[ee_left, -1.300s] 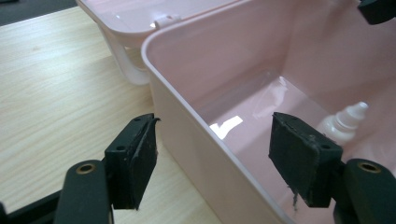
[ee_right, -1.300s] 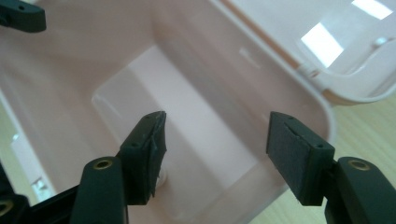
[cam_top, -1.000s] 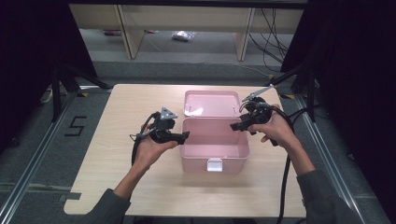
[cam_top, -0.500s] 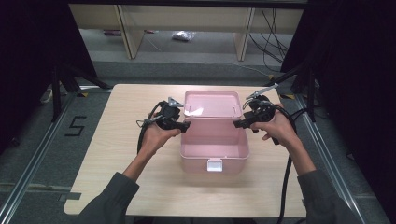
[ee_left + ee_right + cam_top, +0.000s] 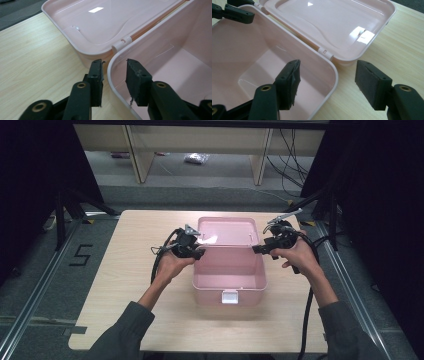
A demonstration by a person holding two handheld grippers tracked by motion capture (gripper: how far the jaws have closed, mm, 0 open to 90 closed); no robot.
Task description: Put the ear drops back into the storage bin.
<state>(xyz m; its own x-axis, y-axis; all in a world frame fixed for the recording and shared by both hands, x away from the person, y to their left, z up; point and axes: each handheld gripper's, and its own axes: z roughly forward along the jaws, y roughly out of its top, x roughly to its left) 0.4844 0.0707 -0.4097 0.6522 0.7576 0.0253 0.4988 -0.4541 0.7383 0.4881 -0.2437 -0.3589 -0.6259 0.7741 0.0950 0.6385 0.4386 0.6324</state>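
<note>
A pink plastic box [image 5: 227,292] stands open at the table's middle, empty, its lid [image 5: 225,227] laid back flat behind it. My left gripper [image 5: 200,252] straddles the box's left rear corner. In the left gripper view its jaws have just been closing on the rim [image 5: 111,72]: the outer pad [image 5: 96,75] is almost against the wall and the inner pad [image 5: 136,77] stands a little off it. My right gripper [image 5: 255,250] straddles the right rear corner [image 5: 332,72] near the hinge, jaws wide apart, neither touching the wall. The lid [image 5: 332,22] lies beyond it.
The light wooden table [image 5: 130,290] has bare room left, right and in front of the box. A white latch [image 5: 230,296] sits on the box's front wall. Beyond the table's far edge are a floor, shelf legs and cables.
My left gripper has moved back along the box's left side to its rear corner, and its jaws have narrowed around the wall. The right gripper has stayed in place.
</note>
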